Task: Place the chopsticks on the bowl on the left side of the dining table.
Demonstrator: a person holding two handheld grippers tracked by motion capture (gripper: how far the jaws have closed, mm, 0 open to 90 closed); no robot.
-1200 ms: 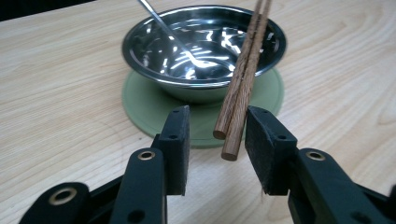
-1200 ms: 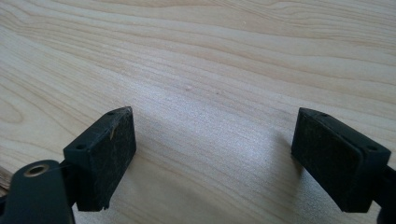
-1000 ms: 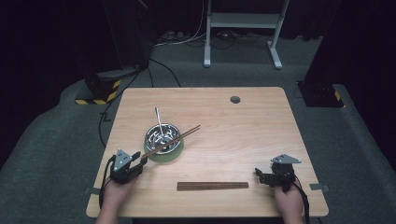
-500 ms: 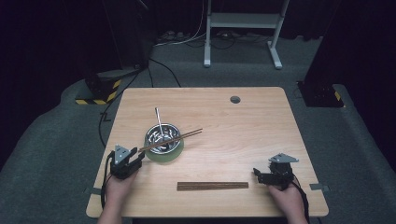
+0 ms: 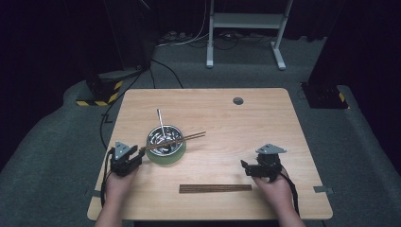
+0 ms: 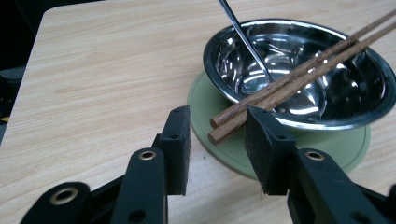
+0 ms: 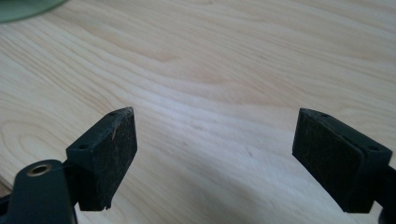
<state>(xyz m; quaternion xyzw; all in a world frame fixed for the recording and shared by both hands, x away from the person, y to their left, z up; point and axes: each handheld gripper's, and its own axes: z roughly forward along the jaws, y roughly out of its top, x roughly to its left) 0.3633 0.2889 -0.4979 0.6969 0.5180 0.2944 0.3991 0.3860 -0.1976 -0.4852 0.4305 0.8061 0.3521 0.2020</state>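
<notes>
Wooden chopsticks [image 6: 299, 74] lay as a pair across the rim of the steel bowl [image 6: 327, 100], their near ends jutting past the rim over the green mat [image 6: 205, 121], right at the tip of the left claw [image 6: 217, 140]. That claw stood part-spread, its pads on either side of the stick ends but not pressing them; one pad sat just beside the lower stick, and whether it brushed it I could not tell. A spoon [image 5: 161, 124] leaned in the bowl, handle up and away from the person.

The right claw [image 7: 212, 149] hung spread wide over bare table [image 7: 233, 56], empty, near a second pair of chopsticks [image 5: 215, 188] lying flat by the front edge.

The step in hand looked like taking the resting pair by its near ends. To do it well, both sticks should sit between the pads before closing, since they lay stacked slightly askew and a pinch on one alone would let the other roll off. Closing level with the sticks' slope, then lifting along their length, would keep the bowl from tipping on its mat and leave the spoon undisturbed.
</notes>
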